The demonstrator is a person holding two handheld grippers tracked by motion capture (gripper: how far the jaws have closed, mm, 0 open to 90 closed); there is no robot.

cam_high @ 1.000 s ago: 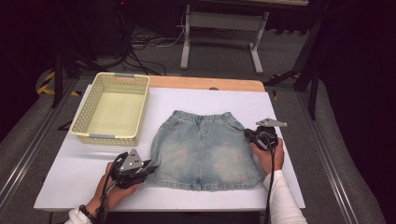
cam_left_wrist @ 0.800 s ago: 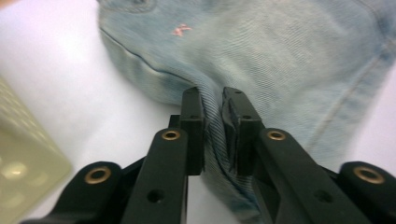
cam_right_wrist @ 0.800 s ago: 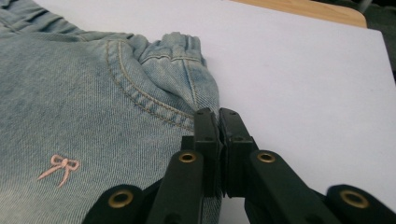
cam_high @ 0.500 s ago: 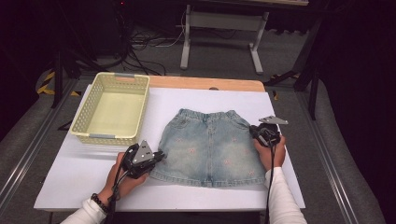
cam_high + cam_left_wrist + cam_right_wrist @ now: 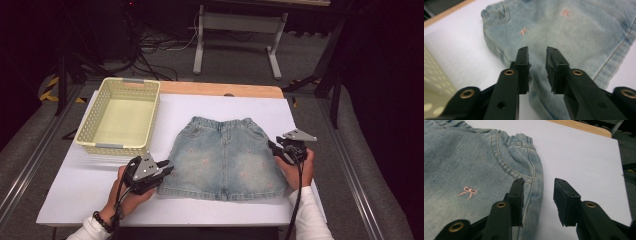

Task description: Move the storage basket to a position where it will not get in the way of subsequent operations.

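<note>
A light denim skirt (image 5: 225, 155) with small pink bows lies flat on the white table, waistband away from me. My left gripper (image 5: 166, 171) lies at the skirt's lower left edge. In the left gripper view its jaws (image 5: 537, 53) have just been opening and stand slightly apart above the skirt (image 5: 574, 30), with no cloth pinched. My right gripper (image 5: 274, 148) rests at the skirt's right side. In the right gripper view its jaws (image 5: 537, 183) have just been opening and straddle the side seam of the skirt (image 5: 461, 157) without pressing it.
A pale yellow perforated basket (image 5: 90, 122) stands empty at the table's back left, its wall (image 5: 434, 82) close to my left gripper. A wooden strip (image 5: 220, 89) borders the table's far edge. A metal stand (image 5: 235, 30) and cables lie on the floor beyond.
The left gripper has shifted a little towards the skirt's left edge. The right gripper has eased slightly outward to the right. The skirt lies much as before.
</note>
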